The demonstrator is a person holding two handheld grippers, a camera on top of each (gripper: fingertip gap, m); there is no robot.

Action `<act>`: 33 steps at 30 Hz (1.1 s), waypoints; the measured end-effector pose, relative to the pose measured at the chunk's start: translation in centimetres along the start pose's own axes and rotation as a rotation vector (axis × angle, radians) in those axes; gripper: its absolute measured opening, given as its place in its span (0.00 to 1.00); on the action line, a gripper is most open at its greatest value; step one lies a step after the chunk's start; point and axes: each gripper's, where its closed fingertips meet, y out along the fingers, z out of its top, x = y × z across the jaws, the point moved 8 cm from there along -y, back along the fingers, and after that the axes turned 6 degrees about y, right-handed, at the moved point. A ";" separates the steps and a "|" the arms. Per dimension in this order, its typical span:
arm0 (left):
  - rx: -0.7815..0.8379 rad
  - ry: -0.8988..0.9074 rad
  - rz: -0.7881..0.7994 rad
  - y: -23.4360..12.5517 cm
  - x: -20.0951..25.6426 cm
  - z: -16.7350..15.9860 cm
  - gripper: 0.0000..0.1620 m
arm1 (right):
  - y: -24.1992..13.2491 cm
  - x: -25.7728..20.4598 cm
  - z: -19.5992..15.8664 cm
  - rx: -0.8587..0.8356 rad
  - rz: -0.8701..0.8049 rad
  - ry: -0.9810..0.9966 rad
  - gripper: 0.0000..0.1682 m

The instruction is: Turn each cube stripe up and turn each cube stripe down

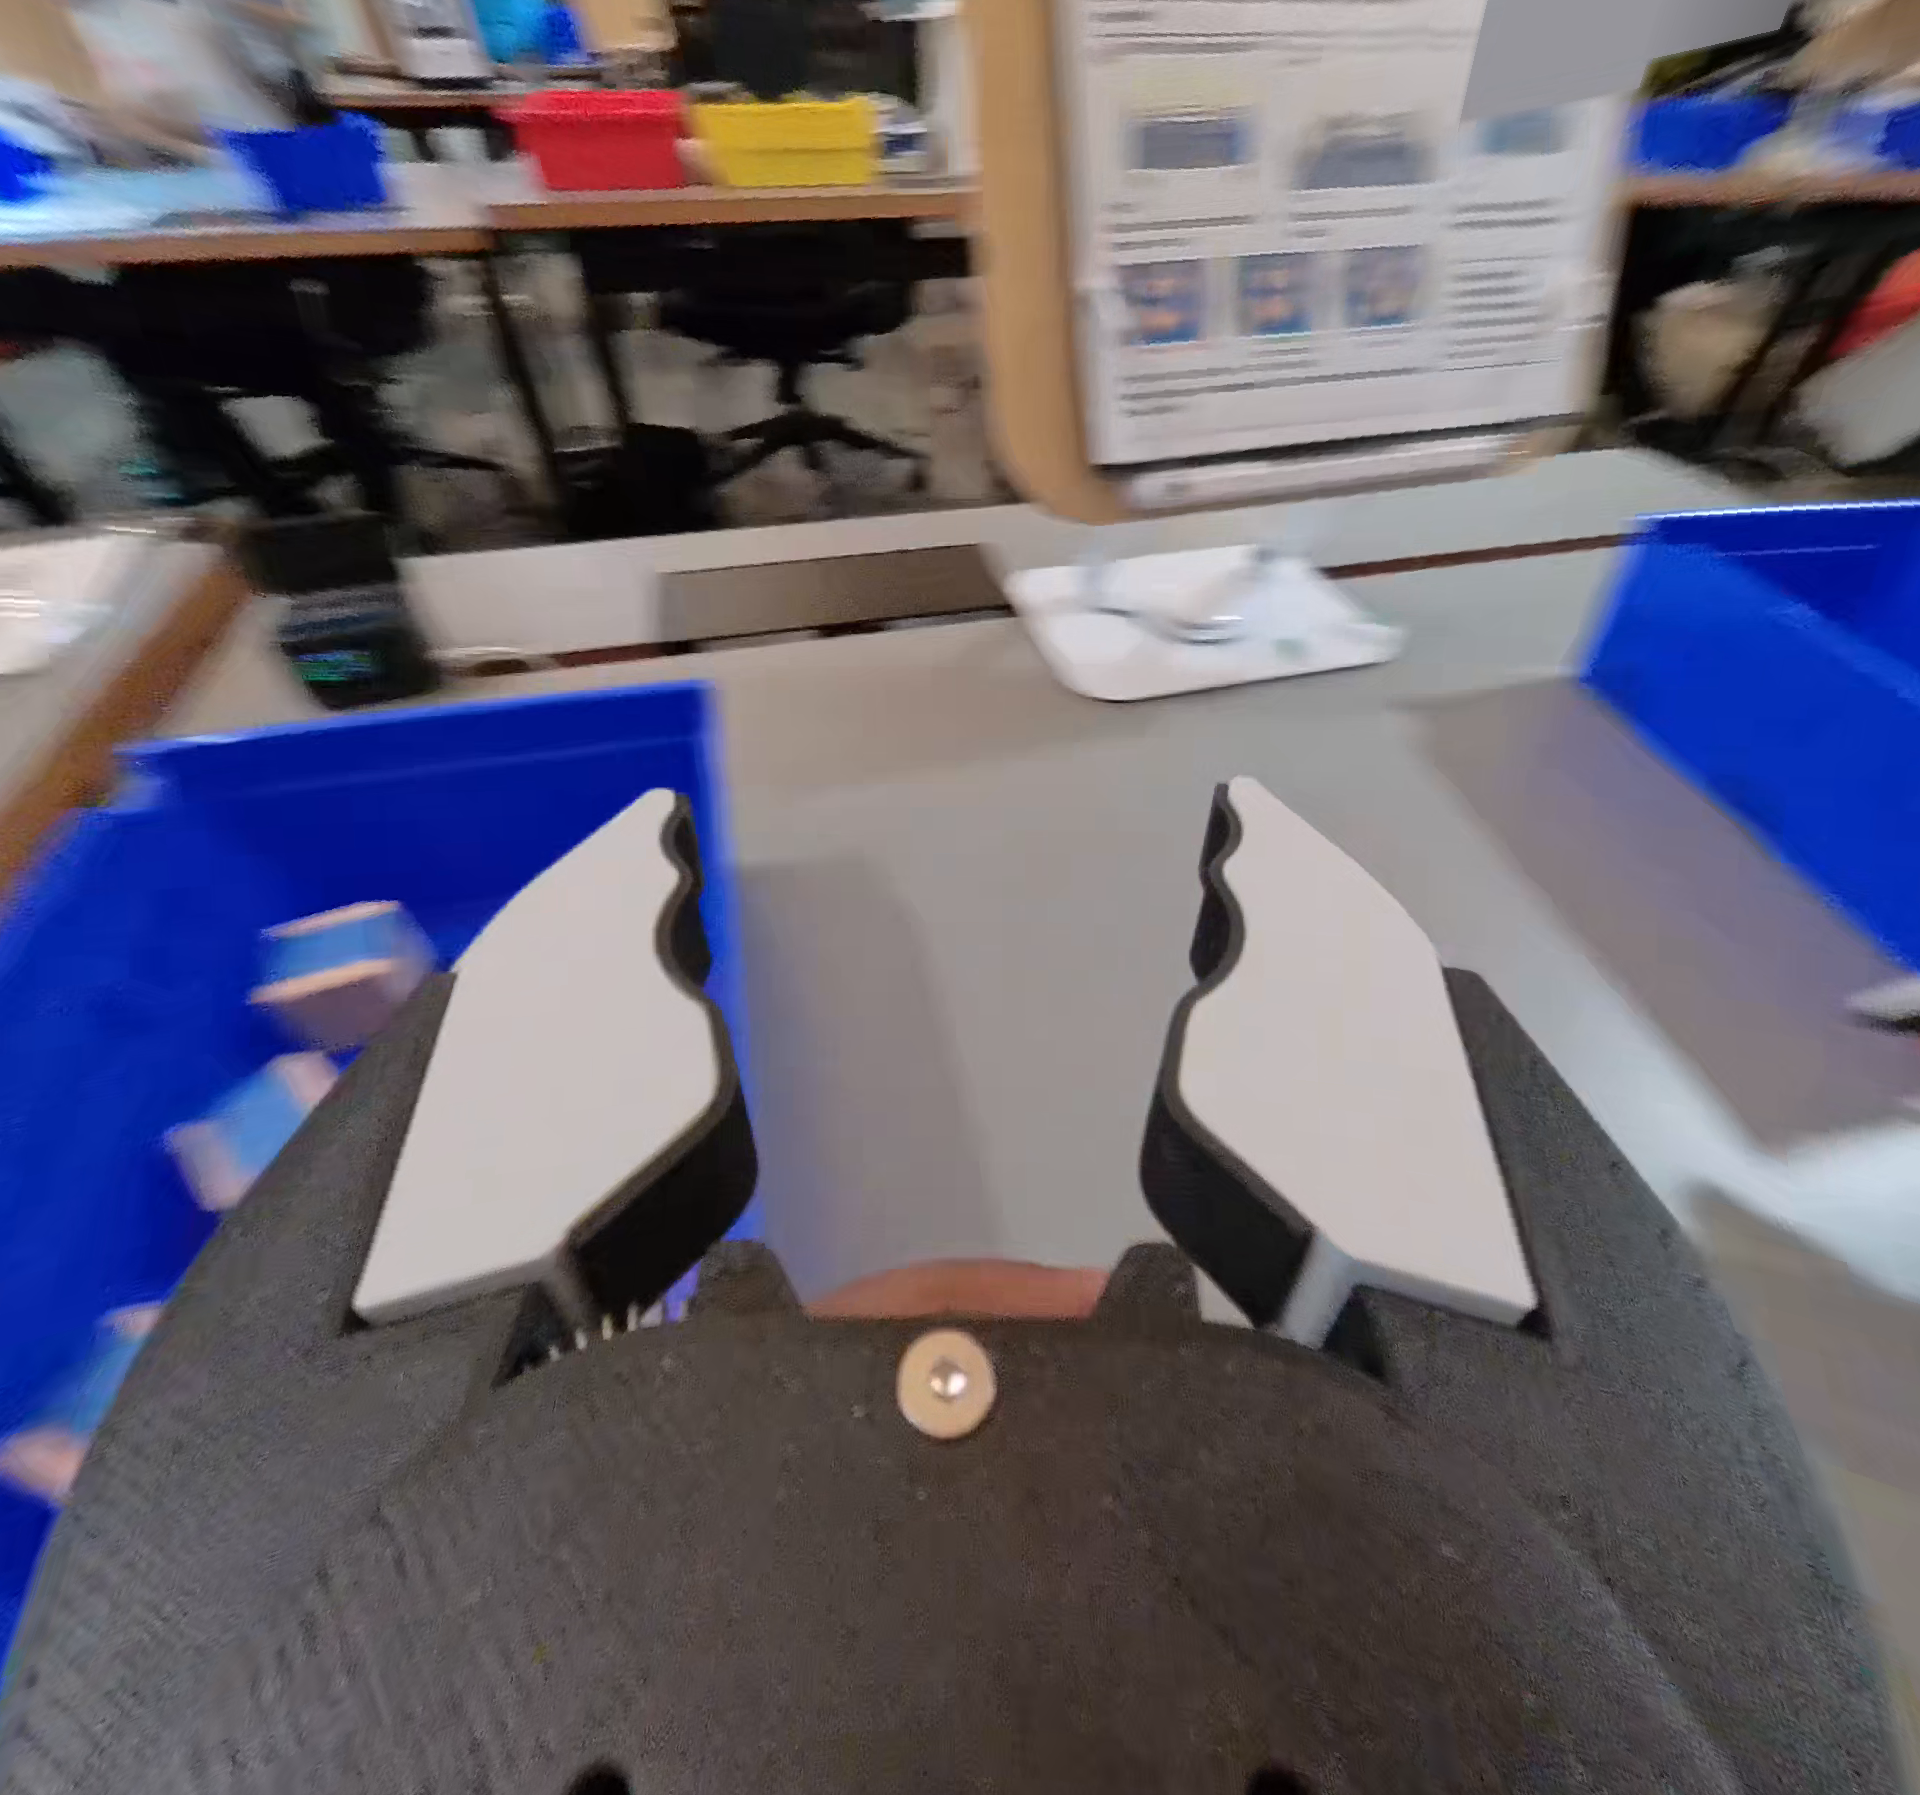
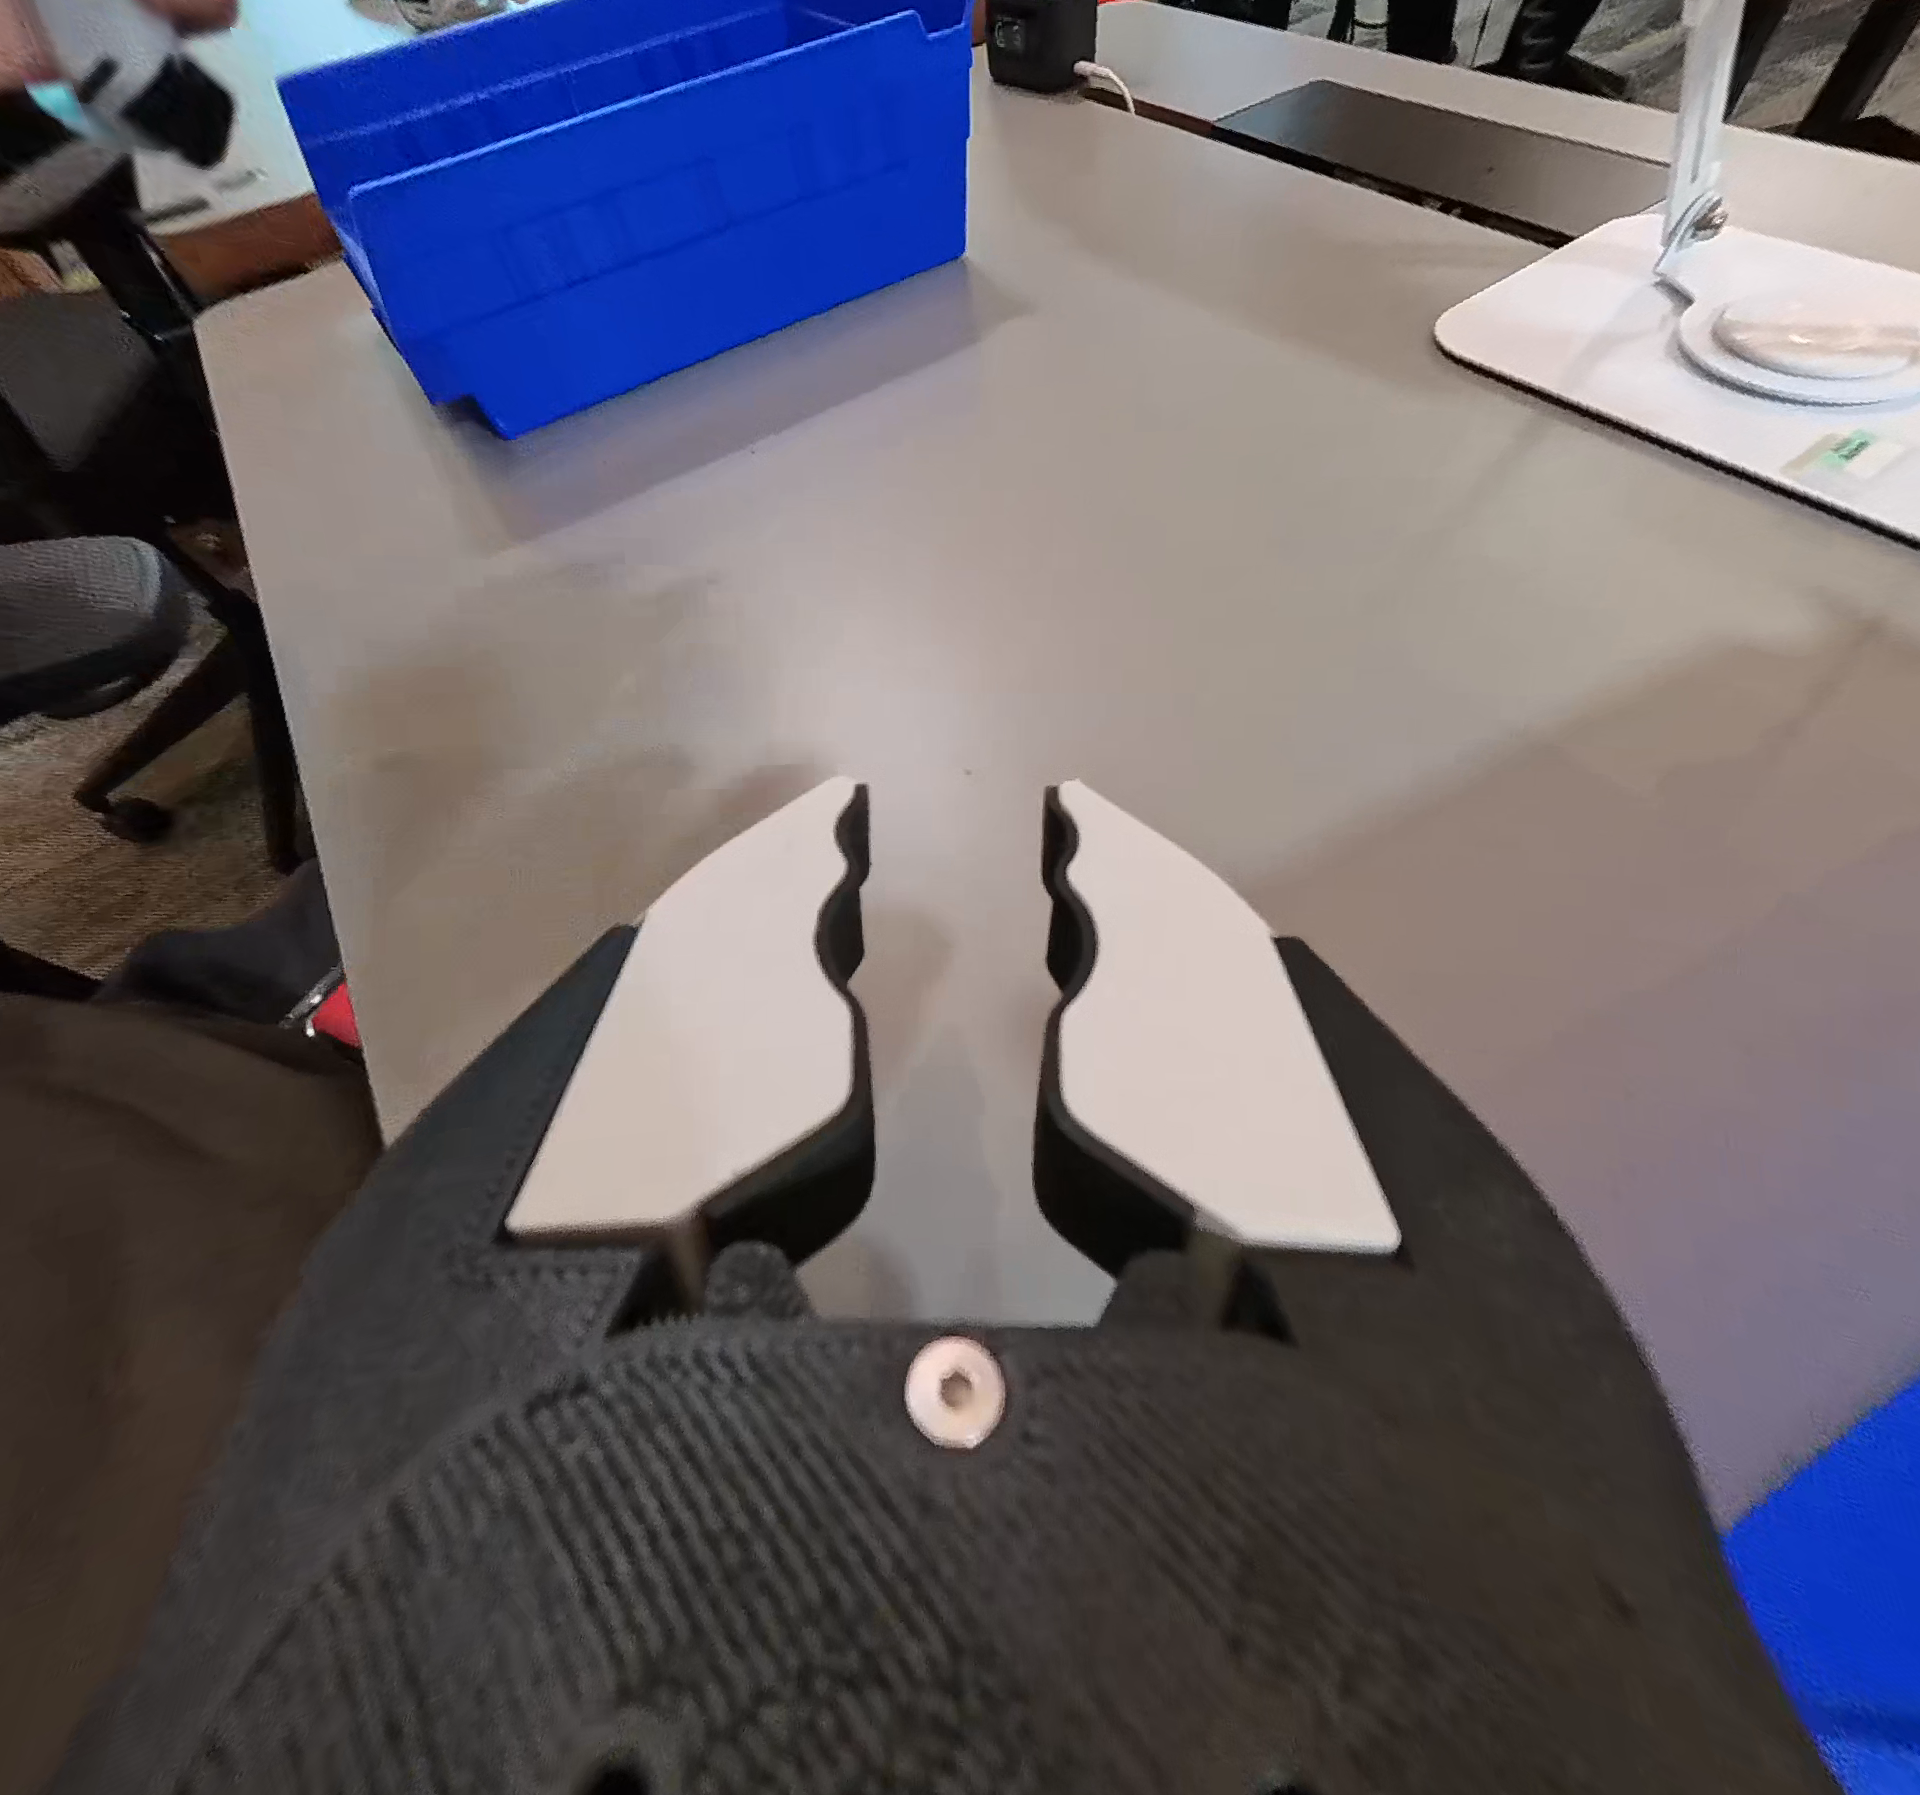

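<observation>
Your cubes all lie blurred inside the blue bin; you cannot tell which way their stripes face, and none sits on the bench beside that bin, so by my judgement the turning is barely begun. Your left hand-held gripper hangs wide and empty just beside the bin. Your right hand-held gripper hovers well apart from it, narrowly parted, holding nothing.

Grey table; blue bin; white stand
</observation>
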 end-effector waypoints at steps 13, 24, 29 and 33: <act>-0.751 -0.235 0.079 14.4 -14.2 -10.9 0.48 | -2.3 1.8 0.8 0.087 -0.016 0.190 0.21; -0.262 -0.093 0.098 9.1 -12.0 -0.8 0.28 | -1.8 2.2 0.2 0.072 -0.029 0.200 0.20; 0.070 -0.267 -0.335 5.5 -3.2 5.0 0.28 | -1.1 1.5 0.3 0.083 0.011 0.190 0.21; 0.128 -0.473 -0.745 5.5 4.9 5.0 0.28 | -1.7 0.8 1.1 0.165 -0.048 0.086 0.28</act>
